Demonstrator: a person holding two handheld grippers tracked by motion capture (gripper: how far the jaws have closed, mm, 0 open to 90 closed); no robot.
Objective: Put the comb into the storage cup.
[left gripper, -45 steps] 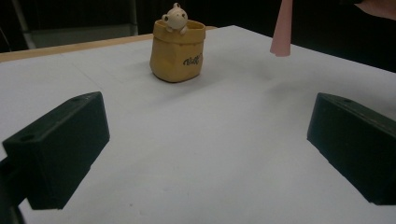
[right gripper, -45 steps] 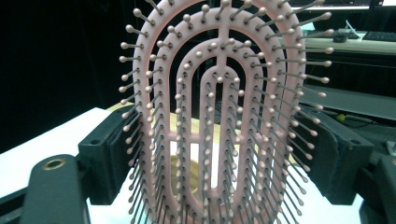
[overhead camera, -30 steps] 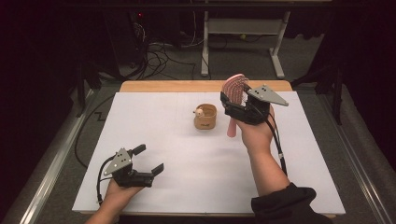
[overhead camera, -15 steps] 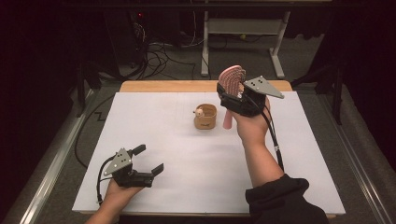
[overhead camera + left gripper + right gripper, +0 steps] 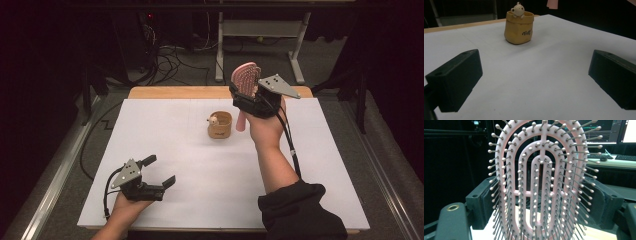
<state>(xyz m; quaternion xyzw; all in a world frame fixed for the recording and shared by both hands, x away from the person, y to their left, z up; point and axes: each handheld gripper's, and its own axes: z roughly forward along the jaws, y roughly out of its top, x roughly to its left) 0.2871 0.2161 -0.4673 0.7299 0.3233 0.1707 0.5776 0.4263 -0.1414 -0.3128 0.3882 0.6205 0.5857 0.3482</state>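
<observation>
Right gripper (image 5: pixel 246 95) fingers clamp the pink hairbrush (image 5: pixel 541 182), bristles visible close-up; left gripper (image 5: pixel 159 171) fingers gape empty.

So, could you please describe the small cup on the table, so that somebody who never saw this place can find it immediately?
Start from the white sheet covering the wooden table, and look toward its far middle, left of the pink plastic hairbrush that the right tool holds upright. There stands a short mustard-yellow ceramic cup, alone on the sheet. A little cream bear figure peeks over its rim.
</observation>
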